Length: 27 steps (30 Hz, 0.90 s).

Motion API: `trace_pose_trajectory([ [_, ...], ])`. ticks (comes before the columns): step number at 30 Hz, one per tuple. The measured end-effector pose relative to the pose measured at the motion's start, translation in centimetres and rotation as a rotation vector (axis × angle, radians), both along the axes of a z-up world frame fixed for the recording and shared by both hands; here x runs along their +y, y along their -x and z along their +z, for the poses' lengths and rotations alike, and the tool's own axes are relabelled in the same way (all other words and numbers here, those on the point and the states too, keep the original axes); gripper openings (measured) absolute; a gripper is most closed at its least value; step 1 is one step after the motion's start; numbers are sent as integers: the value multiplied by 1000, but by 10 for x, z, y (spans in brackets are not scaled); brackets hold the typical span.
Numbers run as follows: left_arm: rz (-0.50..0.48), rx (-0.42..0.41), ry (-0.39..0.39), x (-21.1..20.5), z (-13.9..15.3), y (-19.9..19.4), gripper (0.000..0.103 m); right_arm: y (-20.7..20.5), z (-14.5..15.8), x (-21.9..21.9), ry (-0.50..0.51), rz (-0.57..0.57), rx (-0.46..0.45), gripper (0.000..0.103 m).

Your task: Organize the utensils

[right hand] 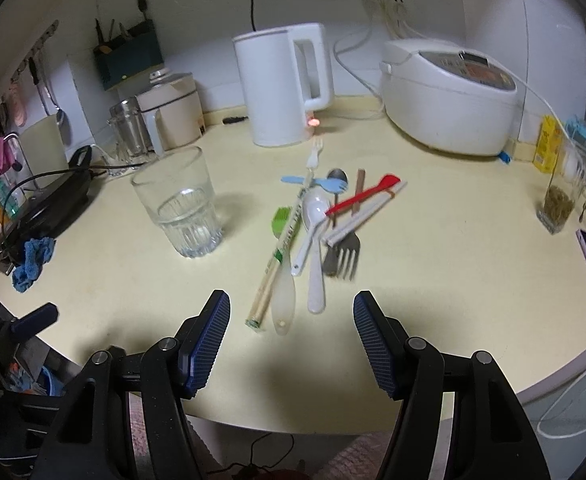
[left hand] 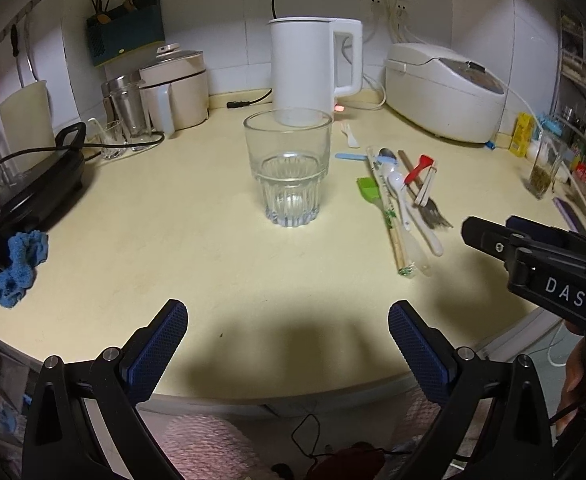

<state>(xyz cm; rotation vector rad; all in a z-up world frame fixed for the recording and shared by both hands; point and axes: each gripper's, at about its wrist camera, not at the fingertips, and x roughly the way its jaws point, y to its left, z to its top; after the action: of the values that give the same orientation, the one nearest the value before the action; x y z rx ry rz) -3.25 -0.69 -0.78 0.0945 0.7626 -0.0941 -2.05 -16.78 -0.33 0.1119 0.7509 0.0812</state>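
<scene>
Beside ribbed glass [right hand: 181, 208]: jumbled utensil pile [right hand: 321, 220].

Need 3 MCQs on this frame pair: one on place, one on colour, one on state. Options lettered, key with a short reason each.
1. Where is the pile of mixed utensils relative to the clear ribbed drinking glass?
A. To its right on the counter
B. Inside it
C. To its left

2. What colour is the bristled silicone brush head at the pile's left edge?
A. Red
B. Green
C. Blue

3. What state is the right gripper in?
A. Shut on a fork
B. Shut on the glass
C. Open, holding nothing

Key:
1 A: the glass stands empty, with the pile lying to its right.
2 B: the bristles are bright green.
3 C: its blue pads stand wide apart with bare counter between.
</scene>
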Motion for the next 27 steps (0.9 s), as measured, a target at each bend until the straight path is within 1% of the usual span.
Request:
trace_pose_trajectory([
  [5,8,11,-6,1,-5,-1,102,-3,-10,-6,-14,-25,33,65],
  [14,34,13,-10,4,-10,0,102,0,-17,-1,5,-5,43,65],
  [22,22,18,-30,-1,-13,3,102,4,-20,-6,3,-12,51,65],
  [27,27,10,-31,-2,-11,5,102,7,-21,-5,4,-5,53,65],
])
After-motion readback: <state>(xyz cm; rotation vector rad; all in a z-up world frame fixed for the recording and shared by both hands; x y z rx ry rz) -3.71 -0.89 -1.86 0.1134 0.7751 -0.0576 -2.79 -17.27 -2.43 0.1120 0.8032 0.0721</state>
